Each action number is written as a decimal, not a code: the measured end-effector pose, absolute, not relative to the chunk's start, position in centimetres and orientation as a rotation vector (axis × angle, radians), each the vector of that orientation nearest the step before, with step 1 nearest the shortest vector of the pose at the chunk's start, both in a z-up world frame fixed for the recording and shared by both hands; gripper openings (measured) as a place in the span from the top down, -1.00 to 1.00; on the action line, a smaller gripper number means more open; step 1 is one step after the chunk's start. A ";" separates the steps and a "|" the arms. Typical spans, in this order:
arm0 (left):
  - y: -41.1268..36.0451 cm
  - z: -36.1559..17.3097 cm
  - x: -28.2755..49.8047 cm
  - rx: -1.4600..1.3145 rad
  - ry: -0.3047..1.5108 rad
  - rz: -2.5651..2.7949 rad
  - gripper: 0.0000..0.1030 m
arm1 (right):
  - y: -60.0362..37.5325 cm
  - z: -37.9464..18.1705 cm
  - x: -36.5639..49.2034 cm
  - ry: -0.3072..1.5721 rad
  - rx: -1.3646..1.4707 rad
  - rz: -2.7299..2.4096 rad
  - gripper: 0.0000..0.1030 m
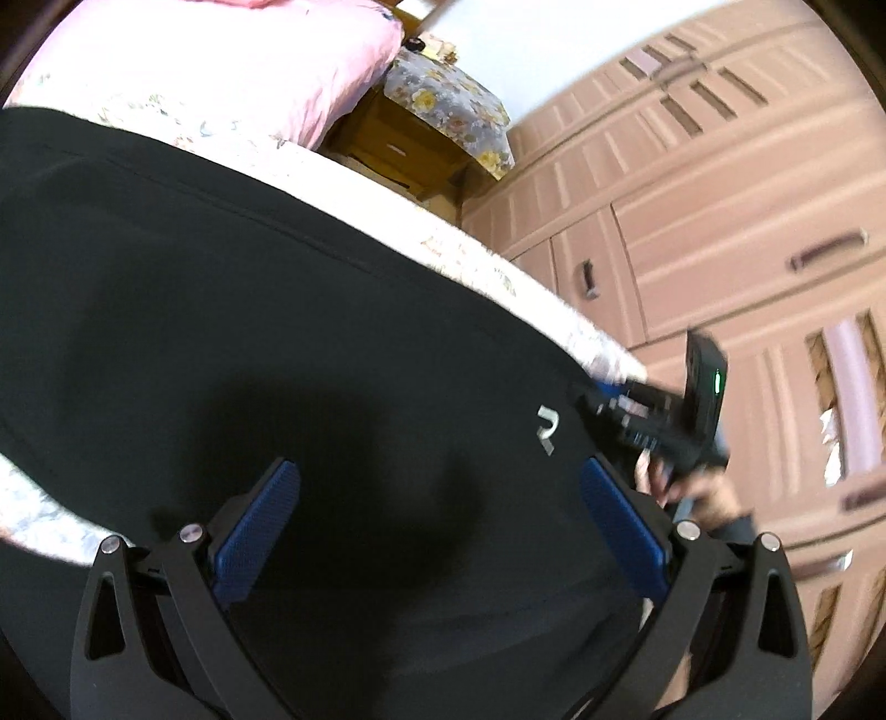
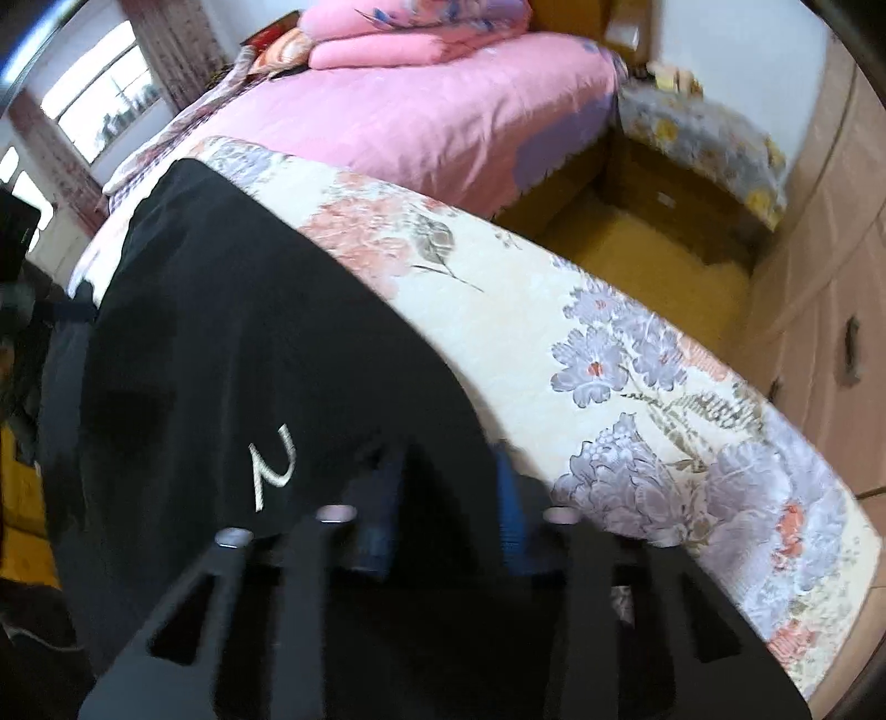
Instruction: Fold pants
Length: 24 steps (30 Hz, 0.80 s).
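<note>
Black pants lie spread flat on a bed with a floral sheet; a small white logo sits near their right edge. My left gripper hovers just above the cloth, open wide, with nothing between its blue pads. My right gripper is at the pants' right edge beside the logo. Its pads stand a narrow gap apart with black cloth between them. In the left wrist view the right gripper shows at that edge, held by a hand.
Pink bedding and folded pink quilts lie farther up the bed. A wooden nightstand under a floral cloth stands beside the bed. Pink wardrobe doors run along the right, across a strip of floor. There is a window far left.
</note>
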<state>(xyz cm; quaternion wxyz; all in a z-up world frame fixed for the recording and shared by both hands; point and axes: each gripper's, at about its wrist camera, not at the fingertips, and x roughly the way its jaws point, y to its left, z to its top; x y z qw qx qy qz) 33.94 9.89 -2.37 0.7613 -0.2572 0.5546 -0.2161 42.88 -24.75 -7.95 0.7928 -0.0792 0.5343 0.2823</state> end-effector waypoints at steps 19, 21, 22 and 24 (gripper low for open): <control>4.9 -6.8 40.9 -0.701 1.383 -0.344 0.65 | -19.1 -1.6 25.2 0.722 -0.462 0.431 0.83; 5.3 -6.0 39.5 -0.688 1.338 -0.355 0.72 | -19.1 -1.6 24.8 0.717 -0.471 0.422 0.83; 5.5 -5.5 38.8 -0.676 1.316 -0.359 0.73 | -19.0 -1.3 24.2 0.702 -0.478 0.417 0.83; 5.7 -3.3 36.4 -0.621 1.237 -0.370 0.74 | -19.0 -0.5 22.9 0.662 -0.487 0.412 0.83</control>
